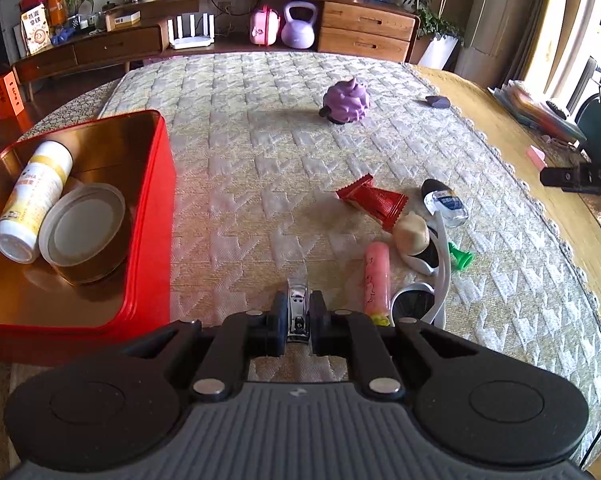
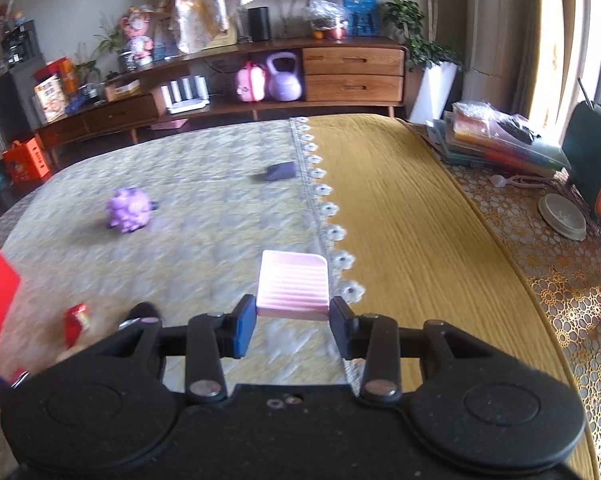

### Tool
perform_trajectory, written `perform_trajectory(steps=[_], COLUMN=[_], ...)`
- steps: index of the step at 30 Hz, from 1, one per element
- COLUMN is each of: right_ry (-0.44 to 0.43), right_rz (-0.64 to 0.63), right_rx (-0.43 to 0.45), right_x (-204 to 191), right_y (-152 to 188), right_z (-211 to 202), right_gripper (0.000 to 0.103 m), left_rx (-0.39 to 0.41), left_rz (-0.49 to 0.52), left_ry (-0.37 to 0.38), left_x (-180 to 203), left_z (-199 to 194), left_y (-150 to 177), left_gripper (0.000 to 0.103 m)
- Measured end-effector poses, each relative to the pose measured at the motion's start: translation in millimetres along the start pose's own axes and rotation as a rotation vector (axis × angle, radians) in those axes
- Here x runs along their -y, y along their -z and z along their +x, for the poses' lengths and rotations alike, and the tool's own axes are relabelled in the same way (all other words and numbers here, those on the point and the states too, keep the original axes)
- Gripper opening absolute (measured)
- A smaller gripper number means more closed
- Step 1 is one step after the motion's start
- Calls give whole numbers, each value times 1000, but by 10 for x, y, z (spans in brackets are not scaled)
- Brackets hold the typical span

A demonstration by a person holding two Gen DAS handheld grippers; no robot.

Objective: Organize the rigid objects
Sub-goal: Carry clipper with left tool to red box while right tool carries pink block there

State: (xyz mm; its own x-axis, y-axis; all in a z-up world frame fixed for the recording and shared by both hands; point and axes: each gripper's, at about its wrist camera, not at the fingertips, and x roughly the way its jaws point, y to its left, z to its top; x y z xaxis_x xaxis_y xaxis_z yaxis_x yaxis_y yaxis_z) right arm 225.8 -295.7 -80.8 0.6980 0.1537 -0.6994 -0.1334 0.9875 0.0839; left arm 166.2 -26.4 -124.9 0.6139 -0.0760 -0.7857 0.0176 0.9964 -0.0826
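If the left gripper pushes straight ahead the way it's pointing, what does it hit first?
Probably just the quilted cloth: the left gripper, shut on a metal nail clipper, points down at bare fabric. Depth is unclear.

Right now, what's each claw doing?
Left claw: shut on a nail clipper.
Right claw: shut on a pink block.

Tin: red outside, gold inside. Bottle: white with yellow bands. Table cover: cream, woven houndstooth pattern; far-right strip: mustard yellow, ribbed, white lace edging. Toy: purple. Packet: red. Tube: pink. Nail clipper: silver. Ribbed block: pale pink. Small peg: green.
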Motion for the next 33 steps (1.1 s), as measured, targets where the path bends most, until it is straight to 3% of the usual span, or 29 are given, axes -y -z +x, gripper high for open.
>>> perform_trajectory(steps=[22, 33], right_ry=[-206, -287], right_rz=[-198, -274], right_rx=[-3, 24], right_x=[-1166, -1846], right_y=[200, 74], right_z=[-895, -1049], right_gripper=[39, 39], left_rx=[31, 97], left_rz=[-122, -175], left_ry=[93, 64], left_x=[-579, -1162], left_z=[-704, -1071], left_y=[-208, -340], left_gripper=[10, 10])
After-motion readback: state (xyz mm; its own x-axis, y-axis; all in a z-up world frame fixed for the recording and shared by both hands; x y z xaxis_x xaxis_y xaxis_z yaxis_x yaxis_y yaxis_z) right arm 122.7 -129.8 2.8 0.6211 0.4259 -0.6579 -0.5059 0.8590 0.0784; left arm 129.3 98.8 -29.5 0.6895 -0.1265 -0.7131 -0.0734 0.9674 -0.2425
